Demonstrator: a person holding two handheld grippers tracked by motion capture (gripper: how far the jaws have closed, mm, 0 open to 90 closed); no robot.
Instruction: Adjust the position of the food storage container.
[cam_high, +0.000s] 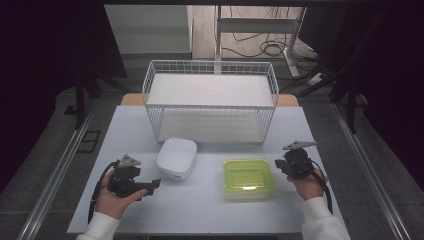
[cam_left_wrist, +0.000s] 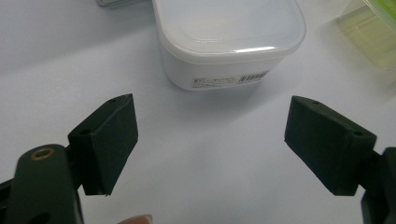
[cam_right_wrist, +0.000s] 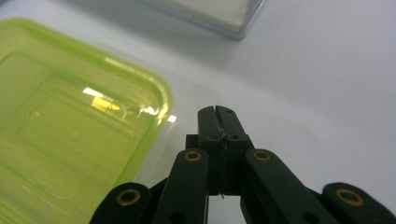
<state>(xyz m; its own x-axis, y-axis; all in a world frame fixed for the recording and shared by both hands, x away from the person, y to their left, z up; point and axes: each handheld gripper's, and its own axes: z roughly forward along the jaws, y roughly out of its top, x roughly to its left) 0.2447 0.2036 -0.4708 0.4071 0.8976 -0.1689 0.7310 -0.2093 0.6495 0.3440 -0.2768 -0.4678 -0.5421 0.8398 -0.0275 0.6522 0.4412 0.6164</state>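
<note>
High view: my left tongs (cam_high: 150, 186) sit at lower left of frame, pointing right toward the white lidded container (cam_high: 176, 157), which stands just left of centre on the tabletop (cam_high: 200, 210). Left gripper view: jaws spread wide, nothing between them, white container (cam_left_wrist: 229, 42) at top centre, clear of both pads. High view again: right tongs (cam_high: 279, 165) at lower right, just beside the right edge of the green-lidded container (cam_high: 248, 177), apart from it as far as I can tell. Right gripper view: jaws pressed together, gripping nothing; green lid (cam_right_wrist: 70, 126) takes up the left half of frame, close to the tips. White wire basket (cam_high: 210, 100) stands behind both containers, upper centre
</note>
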